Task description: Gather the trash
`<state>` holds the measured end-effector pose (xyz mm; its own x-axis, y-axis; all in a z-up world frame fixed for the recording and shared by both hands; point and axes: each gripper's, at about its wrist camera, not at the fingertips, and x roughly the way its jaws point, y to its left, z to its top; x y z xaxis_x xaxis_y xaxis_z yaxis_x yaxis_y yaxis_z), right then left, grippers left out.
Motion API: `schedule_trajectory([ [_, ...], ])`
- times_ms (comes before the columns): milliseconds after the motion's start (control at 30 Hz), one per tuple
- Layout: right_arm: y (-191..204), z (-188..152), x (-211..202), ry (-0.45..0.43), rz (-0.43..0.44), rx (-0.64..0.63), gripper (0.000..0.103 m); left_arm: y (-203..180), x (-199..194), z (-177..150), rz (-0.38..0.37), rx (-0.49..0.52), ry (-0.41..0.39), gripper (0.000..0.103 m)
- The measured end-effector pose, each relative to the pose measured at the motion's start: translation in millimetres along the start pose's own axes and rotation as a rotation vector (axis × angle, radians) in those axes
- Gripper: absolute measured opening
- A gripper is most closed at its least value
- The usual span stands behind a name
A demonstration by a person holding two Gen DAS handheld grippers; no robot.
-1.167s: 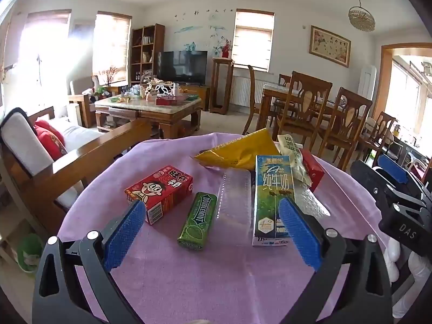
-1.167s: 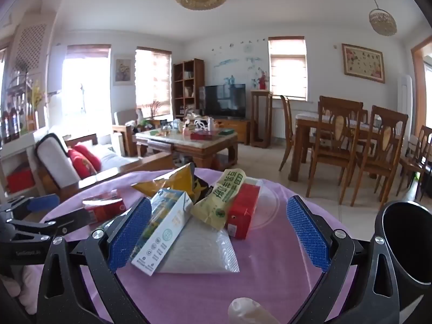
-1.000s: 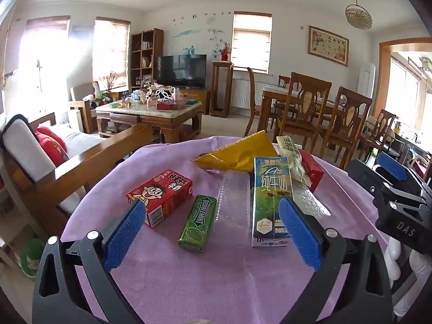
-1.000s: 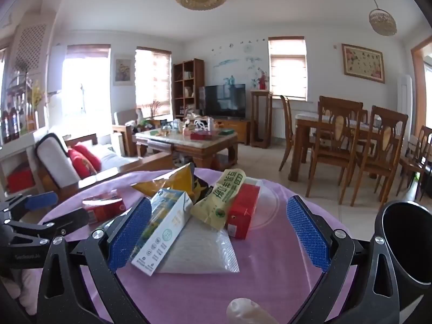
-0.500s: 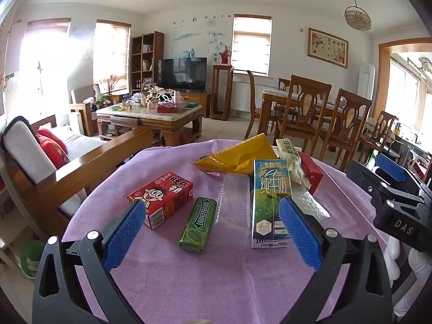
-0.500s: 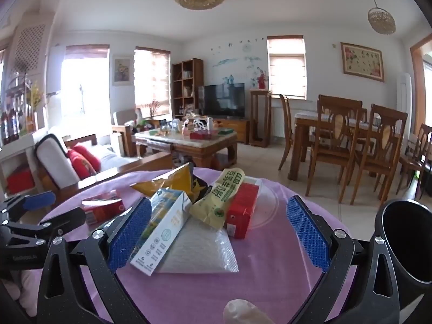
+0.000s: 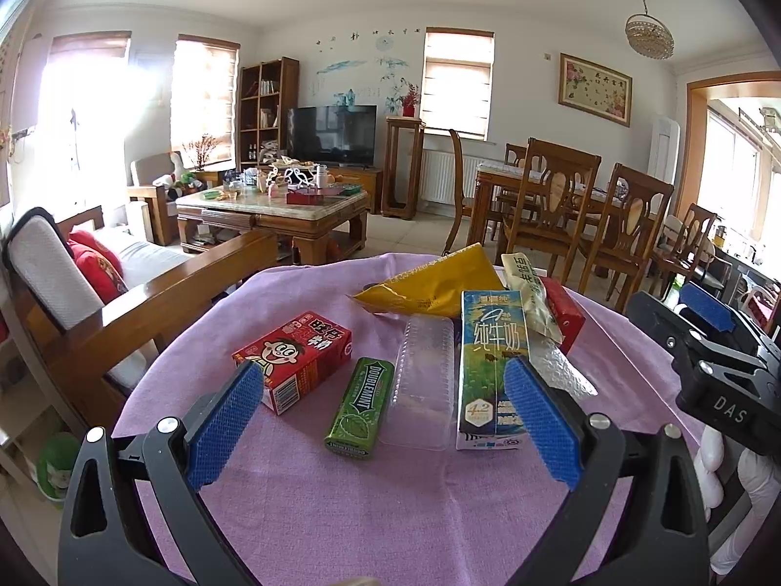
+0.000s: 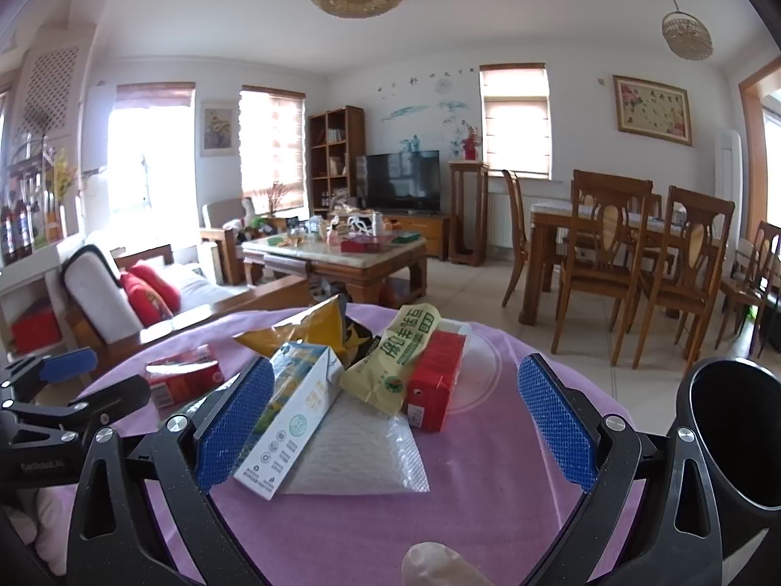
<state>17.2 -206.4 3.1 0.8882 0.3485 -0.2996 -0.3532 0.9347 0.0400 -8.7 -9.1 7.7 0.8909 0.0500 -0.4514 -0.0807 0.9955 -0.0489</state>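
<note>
Seven trash items lie on the round table w/ purple cloth [image 7: 439,512], none in a container. The black cylindrical bin [image 8: 732,439] sits at the table's right edge; its visible interior looks dark — contents cannot be told.

Count, left to right in the left wrist view:
- 1 red drink carton [image 7: 293,359], lying flat.
- 1 green Doublemint gum pack [image 7: 360,404], just beside it.
- 1 clear plastic tray [image 7: 422,381].
- 1 milk carton [image 7: 490,366], lying flat, touching the tray.
- 1 yellow snack bag [image 7: 434,285], behind the tray.
- 1 pale-yellow wrapper [image 8: 393,361], draped over the small red box [image 8: 434,386].
- 1 bubble mailer [image 8: 361,454], under the milk carton and wrapper.

Left gripper [image 7: 383,420]: jaws spread wide, holding nothing, touching nothing. Right gripper [image 8: 395,420]: jaws spread wide, empty — left pad overlaps the milk carton in view; contact cannot be told.
</note>
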Motion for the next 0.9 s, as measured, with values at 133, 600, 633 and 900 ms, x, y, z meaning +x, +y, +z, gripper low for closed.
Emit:
schedule_trajectory([
  [133, -0.1, -0.1, -0.1, 0.000, 0.000, 0.001, 0.099, -2.3, -1.1, -0.9, 0.005, 0.004, -0.005, 0.098],
  [600, -0.6, 0.0, 0.2, 0.001, 0.001, 0.002, 0.099, -3.1, -2.1, -1.1, 0.010, 0.003, -0.010, 0.098],
  [633, -0.6, 0.1, 0.2, 0.001, 0.001, 0.002, 0.099, -3.6, -2.1, -1.0, 0.010, 0.002, -0.010, 0.098],
  [900, -0.8, 0.2, 0.3, 0.001, 0.001, 0.003, 0.099, -3.7, -4.2, -1.7, 0.010, 0.002, -0.011, 0.098],
])
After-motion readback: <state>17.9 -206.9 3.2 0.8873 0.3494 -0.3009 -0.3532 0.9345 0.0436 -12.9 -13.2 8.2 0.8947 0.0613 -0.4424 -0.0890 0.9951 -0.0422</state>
